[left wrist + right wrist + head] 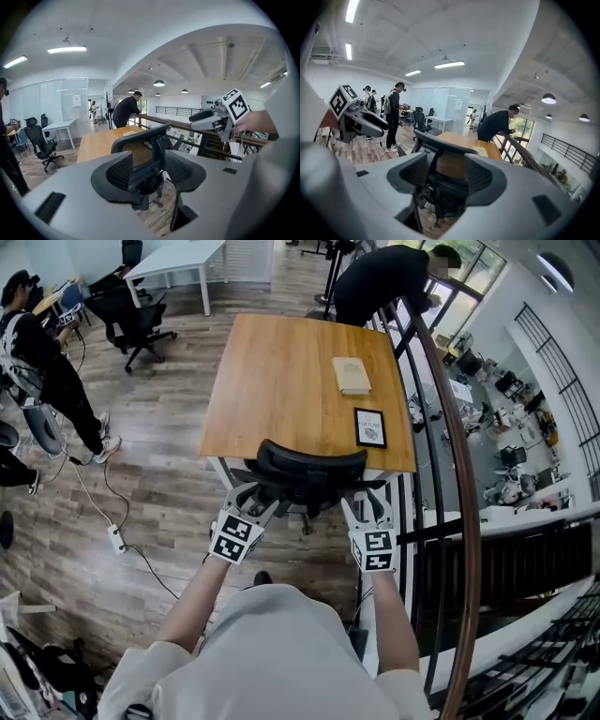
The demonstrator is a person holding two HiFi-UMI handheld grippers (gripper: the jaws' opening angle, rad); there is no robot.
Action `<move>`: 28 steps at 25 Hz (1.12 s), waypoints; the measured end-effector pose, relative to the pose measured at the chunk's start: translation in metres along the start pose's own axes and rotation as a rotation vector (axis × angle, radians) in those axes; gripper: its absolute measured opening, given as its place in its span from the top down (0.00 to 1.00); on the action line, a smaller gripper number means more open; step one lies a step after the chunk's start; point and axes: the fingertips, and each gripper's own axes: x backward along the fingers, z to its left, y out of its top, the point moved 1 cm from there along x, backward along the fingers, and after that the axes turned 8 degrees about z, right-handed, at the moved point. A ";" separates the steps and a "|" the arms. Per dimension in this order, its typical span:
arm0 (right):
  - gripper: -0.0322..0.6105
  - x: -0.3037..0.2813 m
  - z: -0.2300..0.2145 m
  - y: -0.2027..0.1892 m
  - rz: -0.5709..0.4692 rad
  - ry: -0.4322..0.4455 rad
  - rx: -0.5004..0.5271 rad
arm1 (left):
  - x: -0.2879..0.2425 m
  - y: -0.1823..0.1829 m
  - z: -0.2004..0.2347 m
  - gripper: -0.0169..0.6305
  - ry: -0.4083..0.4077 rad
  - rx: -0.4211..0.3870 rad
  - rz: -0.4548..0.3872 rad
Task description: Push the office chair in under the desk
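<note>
Black office chair (302, 489) stood at the near edge of the desk (281, 371), probably rolling easily; its stiff backrest (311, 457) suited pushing. Left gripper (249, 503) and right gripper (367, 510) hovered behind it, jaws apart, empty.

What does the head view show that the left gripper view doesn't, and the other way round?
Only the head view shows the framed picture lying on the desk, the power strip on the floor, and the left gripper from outside. Only the left gripper view shows the ceiling lights and that gripper's own jaws, which stand apart with nothing pressed between them. Both show the office chair, the wooden desk, the right gripper, and a person leaning on the railing.
</note>
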 end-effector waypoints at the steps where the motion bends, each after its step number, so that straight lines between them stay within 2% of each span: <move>1: 0.56 0.004 0.000 0.003 -0.010 -0.004 -0.005 | 0.003 0.003 -0.001 0.65 -0.007 0.005 -0.007; 12: 0.62 0.033 -0.002 0.024 -0.089 0.002 -0.011 | 0.014 0.020 0.001 0.70 -0.004 0.036 -0.068; 18: 0.71 0.041 -0.020 0.031 -0.130 0.019 -0.031 | 0.022 0.034 -0.002 0.73 0.031 0.029 -0.106; 28: 0.84 0.053 -0.040 0.046 -0.182 0.058 -0.013 | 0.030 0.058 0.000 0.88 0.095 0.058 -0.162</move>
